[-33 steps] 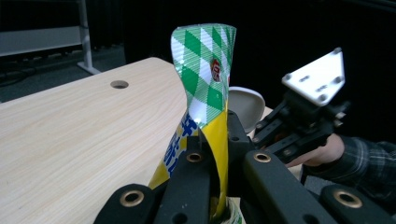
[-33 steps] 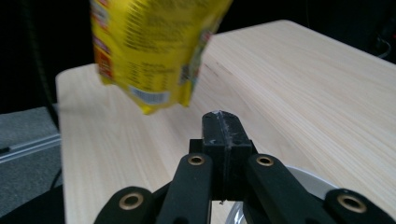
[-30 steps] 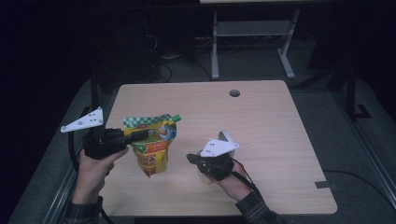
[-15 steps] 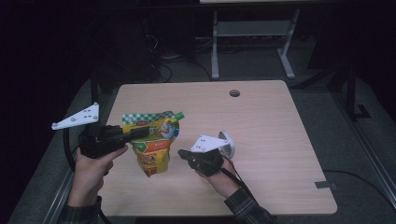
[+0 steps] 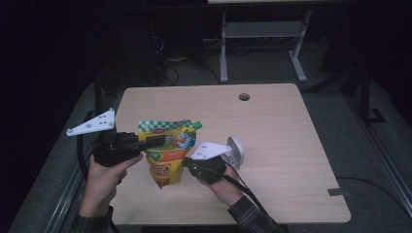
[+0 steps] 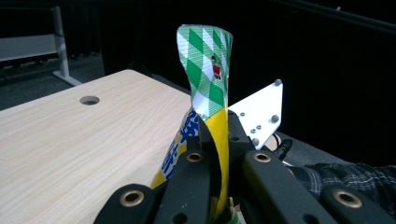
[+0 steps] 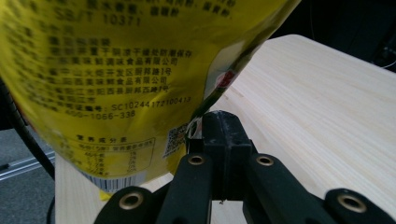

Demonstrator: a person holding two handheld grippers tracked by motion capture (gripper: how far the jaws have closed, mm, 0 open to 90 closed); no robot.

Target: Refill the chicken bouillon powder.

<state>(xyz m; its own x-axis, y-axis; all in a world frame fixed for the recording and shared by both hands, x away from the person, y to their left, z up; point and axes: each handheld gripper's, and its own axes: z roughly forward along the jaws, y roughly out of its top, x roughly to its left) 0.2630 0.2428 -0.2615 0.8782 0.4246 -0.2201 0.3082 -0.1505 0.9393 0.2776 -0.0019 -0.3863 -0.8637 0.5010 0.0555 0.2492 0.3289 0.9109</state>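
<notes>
Since a second ago, we are seeing our right tongs having slid left, up against the pouch. Both tongs are clamping it: the left tongs on its upper edge, the right on its side seam. The yellow pouch, green-checked on top with a green spout, is standing upright at the worktop's near left.

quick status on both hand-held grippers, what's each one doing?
Left hand-held gripper: closed on the side edge of the yellow pouch.
Right hand-held gripper: closed on the pouch's other side edge.
</notes>
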